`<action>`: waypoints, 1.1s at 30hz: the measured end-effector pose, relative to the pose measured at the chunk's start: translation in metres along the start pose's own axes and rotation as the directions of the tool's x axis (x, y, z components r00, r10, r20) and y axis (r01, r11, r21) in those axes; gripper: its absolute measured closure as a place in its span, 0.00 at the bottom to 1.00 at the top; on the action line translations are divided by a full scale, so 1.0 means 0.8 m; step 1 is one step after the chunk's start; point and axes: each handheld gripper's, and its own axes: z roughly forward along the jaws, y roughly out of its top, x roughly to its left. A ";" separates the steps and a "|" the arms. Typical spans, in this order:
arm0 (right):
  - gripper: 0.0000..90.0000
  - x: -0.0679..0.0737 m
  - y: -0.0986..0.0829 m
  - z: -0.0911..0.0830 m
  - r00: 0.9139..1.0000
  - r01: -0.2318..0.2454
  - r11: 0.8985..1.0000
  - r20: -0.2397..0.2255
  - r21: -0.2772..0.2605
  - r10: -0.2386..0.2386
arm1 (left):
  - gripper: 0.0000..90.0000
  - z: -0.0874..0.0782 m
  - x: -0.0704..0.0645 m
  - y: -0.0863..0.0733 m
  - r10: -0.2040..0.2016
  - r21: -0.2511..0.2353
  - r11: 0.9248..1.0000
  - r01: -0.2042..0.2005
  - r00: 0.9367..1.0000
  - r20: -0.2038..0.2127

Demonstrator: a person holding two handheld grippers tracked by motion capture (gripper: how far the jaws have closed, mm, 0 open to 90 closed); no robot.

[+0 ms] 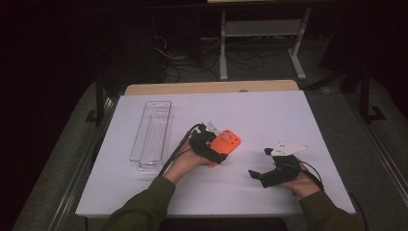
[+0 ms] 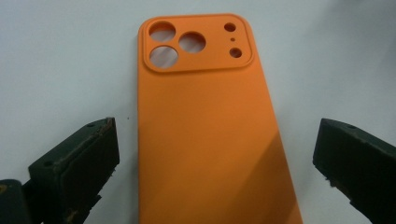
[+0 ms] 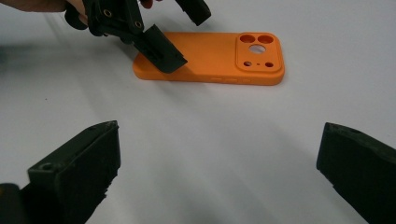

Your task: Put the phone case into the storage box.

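Both jaws of the left gripper [image 2: 215, 154] stand wide apart, one on each side of the orange rubbery phone case [image 2: 210, 126], and neither touches it. That smooth matte rectangular case with rounded corners lies flat, back side up, near the middle of the white tabletop [image 1: 269, 115]. A raised square block at its far end holds three large round holes and three smaller ones. In the high view, the left gripper [image 1: 217, 144] covers the near end of the case [image 1: 228, 141], held by the person's left hand [image 1: 185, 161], with a black cable trailing back from it.

Toward the tabletop's near right corner, the right gripper [image 1: 260, 162], black with a pale three-cornered plate on top, rests in the person's right hand [image 1: 300, 183]. Its blocky, scuffed jaws are also spread wide with nothing between them, and they point at the case from well apart. In the right gripper view, the case [image 3: 224, 58] lies side-on, with the left gripper [image 3: 182, 42] straddling its left end.

Near the tabletop's left edge lies a long, narrow clear plastic tray [image 1: 151, 134] with a ribbed floor, apart from the case.
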 end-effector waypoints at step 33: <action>0.00 0.000 0.000 -0.001 1.000 -0.004 1.000 0.000 0.002 0.004 | 0.07 0.007 -0.001 -0.006 0.046 0.060 0.997 -0.045 0.999 -0.016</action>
